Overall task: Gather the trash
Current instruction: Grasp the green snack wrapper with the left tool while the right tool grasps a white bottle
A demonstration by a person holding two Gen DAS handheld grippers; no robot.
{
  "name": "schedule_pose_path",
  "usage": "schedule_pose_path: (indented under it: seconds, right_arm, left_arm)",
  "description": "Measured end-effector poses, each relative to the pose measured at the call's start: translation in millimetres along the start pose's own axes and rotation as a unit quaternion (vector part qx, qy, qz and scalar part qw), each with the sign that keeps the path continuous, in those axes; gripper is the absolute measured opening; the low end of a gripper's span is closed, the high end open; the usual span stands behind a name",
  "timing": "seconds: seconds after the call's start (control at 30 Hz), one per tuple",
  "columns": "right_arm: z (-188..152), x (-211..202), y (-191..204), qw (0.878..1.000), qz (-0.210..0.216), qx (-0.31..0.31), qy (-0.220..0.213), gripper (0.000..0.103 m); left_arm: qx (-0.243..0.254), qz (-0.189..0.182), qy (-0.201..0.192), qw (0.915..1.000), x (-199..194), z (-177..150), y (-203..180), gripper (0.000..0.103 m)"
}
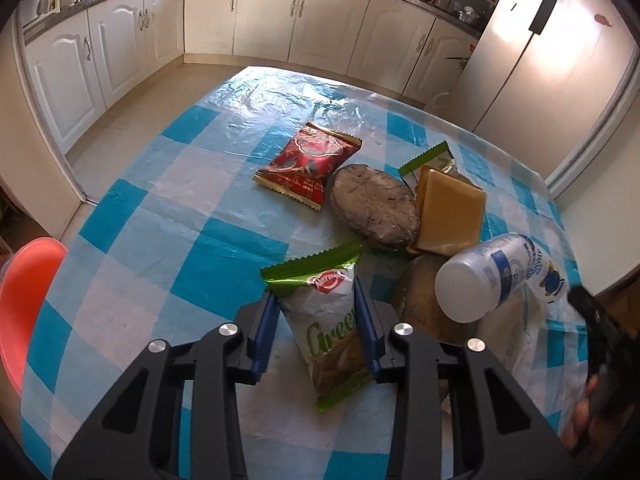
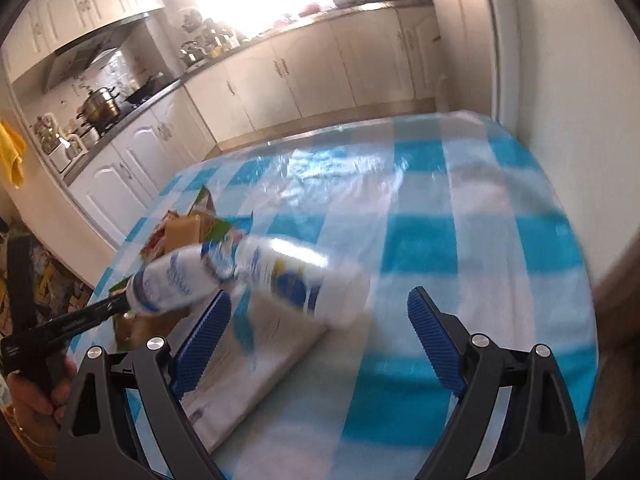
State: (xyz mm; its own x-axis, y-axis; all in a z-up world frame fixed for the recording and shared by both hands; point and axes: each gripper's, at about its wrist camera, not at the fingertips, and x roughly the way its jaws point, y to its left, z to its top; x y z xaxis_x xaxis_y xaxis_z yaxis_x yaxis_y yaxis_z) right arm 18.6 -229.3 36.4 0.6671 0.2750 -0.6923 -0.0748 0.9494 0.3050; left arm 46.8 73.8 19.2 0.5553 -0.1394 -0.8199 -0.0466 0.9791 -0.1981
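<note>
The left tool (image 1: 316, 332) pinches the green-and-white crinkled snack packet (image 1: 328, 332) on the checked counter (image 1: 160, 200), the right tool (image 2: 318, 340) gapes empty behind the white plastic bottle (image 2: 256, 276), and beyond lies the uncollected red foil wrapper (image 1: 308, 164).

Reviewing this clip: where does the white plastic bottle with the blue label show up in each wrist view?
Left wrist: white bottle lies lower right, base toward camera.
Right wrist: same bottle, blurred, lower left, just beyond the open right gripper.
Shared landmark: the blue-and-white checked tablecloth.
</note>
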Motion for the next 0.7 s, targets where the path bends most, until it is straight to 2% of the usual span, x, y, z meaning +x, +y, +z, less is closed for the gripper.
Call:
schedule_pose_path:
  seconds: [0.07,0.17,0.33,0.37,0.4,0.43,0.5,0.6,0.7]
  right_arm:
    - [10,10,-4,1.000,-0.001,-0.015,0.003,0.089]
    - [20,24,-10,0.999,0.031,-0.024,0.017,0.089]
    - [22,42,-11,0.997,0.060,-0.037,0.036,0.088]
    - [21,43,-9,0.997,0.057,-0.043,0.037,0.083]
    - [19,44,-6,0.996,0.058,-0.053,0.041,0.074]
    - [18,44,-3,0.995,0.063,-0.057,0.043,0.070]
    - [16,42,2,0.995,0.058,-0.069,0.043,0.069]
    - [12,37,8,0.995,0.054,-0.076,0.044,0.056]
    - [6,33,12,0.995,0.047,-0.079,0.050,0.051]
  left_arm:
    - [-0.002,-0.002,0.001,1.0000,-1,0,3,0.037]
    - [-0.003,-0.010,0.002,0.9999,-4,-1,8,0.036]
    - [0.005,-0.013,0.004,0.9999,-8,-5,13,0.036]
    - [0.006,-0.013,0.005,0.9999,-8,-5,15,0.036]
    - [0.006,-0.015,0.006,0.9999,-9,-6,16,0.036]
    - [0.008,-0.016,0.006,0.9998,-9,-6,16,0.036]
    - [0.011,-0.014,0.004,0.9998,-11,-7,17,0.036]
    - [0.010,-0.016,0.002,0.9998,-11,-8,17,0.036]
    - [0.014,-0.017,0.001,0.9998,-12,-10,16,0.036]
